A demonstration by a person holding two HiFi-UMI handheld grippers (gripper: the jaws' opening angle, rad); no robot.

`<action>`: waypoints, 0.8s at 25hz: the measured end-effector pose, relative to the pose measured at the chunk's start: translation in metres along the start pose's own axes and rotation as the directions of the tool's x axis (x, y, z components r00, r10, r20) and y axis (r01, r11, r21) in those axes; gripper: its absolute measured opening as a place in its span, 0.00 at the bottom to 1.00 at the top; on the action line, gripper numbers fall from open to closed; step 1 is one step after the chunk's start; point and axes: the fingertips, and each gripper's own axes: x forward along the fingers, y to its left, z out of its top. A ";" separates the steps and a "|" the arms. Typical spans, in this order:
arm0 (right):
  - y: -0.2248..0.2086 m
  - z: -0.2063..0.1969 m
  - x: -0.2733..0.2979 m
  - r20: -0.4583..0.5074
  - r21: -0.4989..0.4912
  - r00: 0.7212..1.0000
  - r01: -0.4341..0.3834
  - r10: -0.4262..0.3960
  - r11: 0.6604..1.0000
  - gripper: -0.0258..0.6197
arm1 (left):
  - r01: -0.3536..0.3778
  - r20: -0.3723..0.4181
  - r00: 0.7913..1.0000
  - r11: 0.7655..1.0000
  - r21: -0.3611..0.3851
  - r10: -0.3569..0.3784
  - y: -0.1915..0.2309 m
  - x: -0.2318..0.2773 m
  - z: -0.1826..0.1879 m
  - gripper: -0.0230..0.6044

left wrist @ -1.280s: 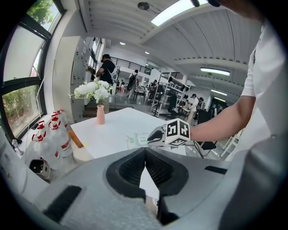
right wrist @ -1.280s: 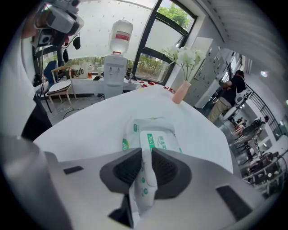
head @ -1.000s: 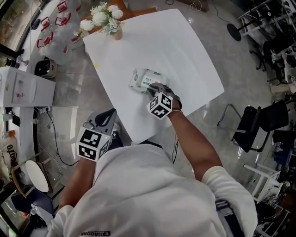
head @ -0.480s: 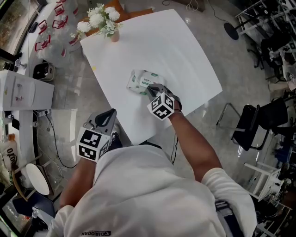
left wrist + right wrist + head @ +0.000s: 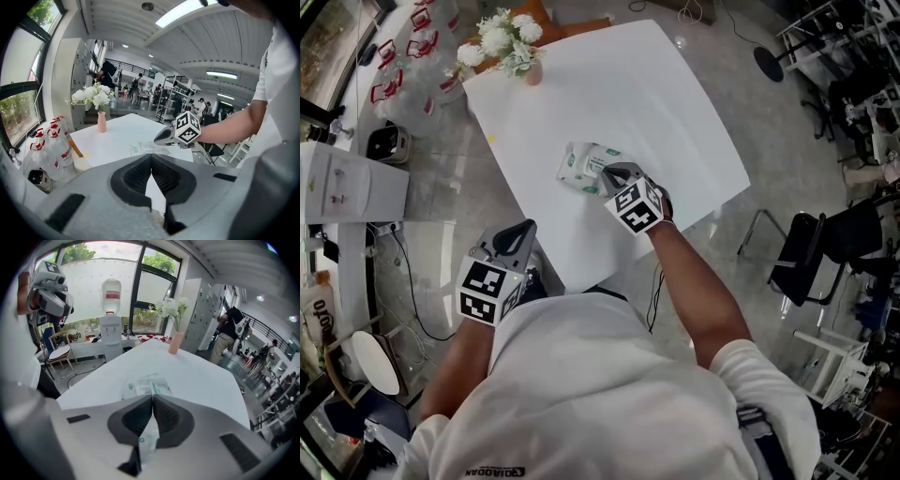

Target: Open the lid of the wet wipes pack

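2 grippers show, but only 1 is working. The right gripper (image 5: 606, 175) is over the middle of the square white table (image 5: 619, 84), its jaws pressed together on a thin white film lid flap with a green dot (image 5: 148, 437), which runs down between the pads. The soft white-and-green plastic wet wipes pack (image 5: 584, 161) lies flat near the table's centre, just ahead of those jaws. The flap appears lifted off the pack's top, though how far it has peeled I cannot tell. The left gripper (image 5: 521, 234) hangs off the table's near edge, close to the person's body, jaws closed with nothing between them. I judge the step in hand to be the peel itself: the flap is caught and the opening is begun, not finished. The next move likely calls for drawing the flap up and back across the pack in a smooth arc. Since nothing pins the light pack to the table, it may lift with the flap, so the idle left gripper could press it down.
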 end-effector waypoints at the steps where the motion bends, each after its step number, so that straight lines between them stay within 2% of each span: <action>1: -0.002 0.001 0.000 0.000 -0.010 1.000 0.006 -0.006 1.000 0.06 | 0.002 0.000 1.000 1.000 0.001 -0.002 0.000 0.000 0.000 0.05; 11: -0.044 0.007 0.005 0.011 -0.082 0.987 0.160 -0.160 0.984 0.08 | 0.014 -0.005 1.000 1.000 0.013 -0.014 -0.003 0.005 0.003 0.05; 16: -0.069 0.002 0.022 -0.010 -0.085 0.985 0.173 -0.175 0.981 0.08 | 0.028 -0.016 0.999 1.000 0.011 -0.027 -0.008 0.007 -0.002 0.05; 20: -0.079 -0.006 0.039 -0.055 -0.104 0.987 0.142 -0.148 0.984 0.08 | 0.024 -0.025 0.999 1.000 -0.013 -0.025 -0.009 0.008 -0.006 0.05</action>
